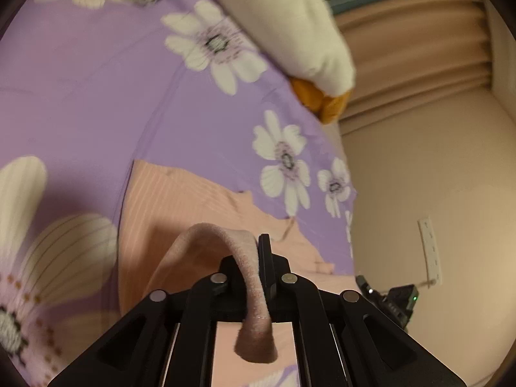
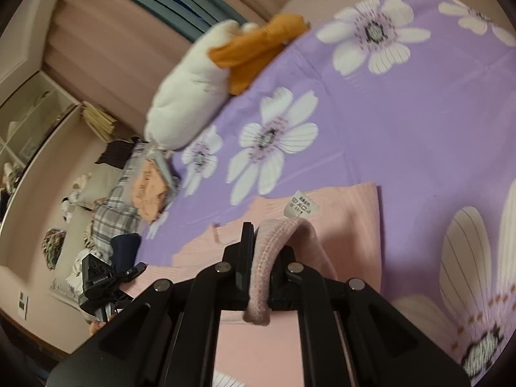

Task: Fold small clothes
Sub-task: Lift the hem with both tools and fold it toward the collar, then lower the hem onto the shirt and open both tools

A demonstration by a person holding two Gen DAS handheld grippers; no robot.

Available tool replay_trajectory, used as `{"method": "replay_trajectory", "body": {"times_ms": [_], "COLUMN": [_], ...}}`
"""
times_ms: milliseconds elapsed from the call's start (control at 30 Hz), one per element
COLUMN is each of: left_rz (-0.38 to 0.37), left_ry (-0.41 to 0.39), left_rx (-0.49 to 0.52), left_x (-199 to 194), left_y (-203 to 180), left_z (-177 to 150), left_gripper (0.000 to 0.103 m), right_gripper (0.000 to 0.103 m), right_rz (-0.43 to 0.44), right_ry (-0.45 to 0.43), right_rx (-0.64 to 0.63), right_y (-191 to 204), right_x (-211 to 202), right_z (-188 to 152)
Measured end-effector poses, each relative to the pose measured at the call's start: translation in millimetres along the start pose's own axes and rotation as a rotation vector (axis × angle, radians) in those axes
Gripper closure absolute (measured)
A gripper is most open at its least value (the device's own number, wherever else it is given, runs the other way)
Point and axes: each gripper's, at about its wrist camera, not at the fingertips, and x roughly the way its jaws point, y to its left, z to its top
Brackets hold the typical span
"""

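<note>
Bed with a purple bedsheet [image 1: 96,90] [image 2: 403,122] printed with large white flowers, filling the ground beyond both pairs of fingers. A white and orange plush toy [image 1: 283,29] [image 2: 200,90] lies at the far edge of the bed, well ahead of the fingers in each view. A pink ribbed garment [image 1: 180,200] [image 2: 348,225] lies spread on the sheet directly ahead of and beneath both pairs of fingers; its waistband is lifted off the sheet. The left gripper [image 1: 262,277] has its fingers pressed together on the fuzzy pink waistband, which arches up ahead of them to the left and hangs in a loop behind them. The right gripper [image 2: 261,267] has its fingers narrowly closed on the same waistband, which curves up and to the right just ahead of them. A white care label [image 2: 301,208] stands up from the band, just beyond the right fingers. A heap of plaid and orange clothes [image 2: 135,193] lies off to the left of the right fingers, at the bed's edge.
</note>
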Motion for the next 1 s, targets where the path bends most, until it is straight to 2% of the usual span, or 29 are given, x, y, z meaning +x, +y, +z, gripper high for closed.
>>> {"method": "replay_trajectory", "body": {"times_ms": [167,267,300,333,367,433,467,633,733,800,933,1000], "left_rz": [0.050,0.071,0.065,0.064,0.070,0.037,-0.004,0.024,0.005,0.021,0.089,0.118], "left_ry": [0.075,0.101,0.112,0.118,0.114,0.084,0.073,0.033,-0.034,-0.070,-0.032,-0.017], "left_rx": [-0.092,-0.159,-0.196,-0.224,-0.252,-0.299,-0.332,-0.334,-0.374,-0.378,-0.258,-0.165], "left_x": [32.4,41.9,44.5,46.4,47.2,44.3,42.8,41.7,31.7,19.7,13.0,9.5], "left_y": [20.9,33.1,38.8,43.0,47.7,54.8,57.9,57.2,62.5,64.9,52.6,41.0], "left_z": [16.6,25.0,27.8,30.3,33.2,38.9,42.6,57.0,66.7,68.2,54.7,42.9], "left_gripper": [0.103,0.102,0.101,0.093,0.074,0.051,0.043,0.041,0.041,0.041,0.041,0.041], "right_gripper": [0.093,0.092,0.087,0.073,0.067,0.062,0.062,0.062,0.061,0.061,0.061,0.062], "right_rz": [-0.050,-0.039,-0.038,-0.028,-0.012,-0.010,-0.018,-0.043,-0.049,-0.047,-0.081,-0.116], "right_ry": [0.083,0.098,0.099,0.095,0.083,0.063,0.051,0.012,-0.012,-0.017,-0.008,-0.005], "right_rx": [0.106,0.168,0.192,0.225,0.251,0.272,0.273,0.262,0.262,0.239,0.086,-0.007], "right_y": [-25.9,-37.9,-41.1,-46.0,-49.9,-53.2,-54.5,-55.7,-56.9,-51.5,-26.6,-14.5], "right_x": [33.7,42.2,42.9,43.4,42.6,41.4,40.7,43.1,38.0,33.4,20.5,11.7], "right_z": [7.4,12.8,14.3,16.5,19.0,24.2,28.3,42.6,47.3,46.4,37.1,27.3]}}
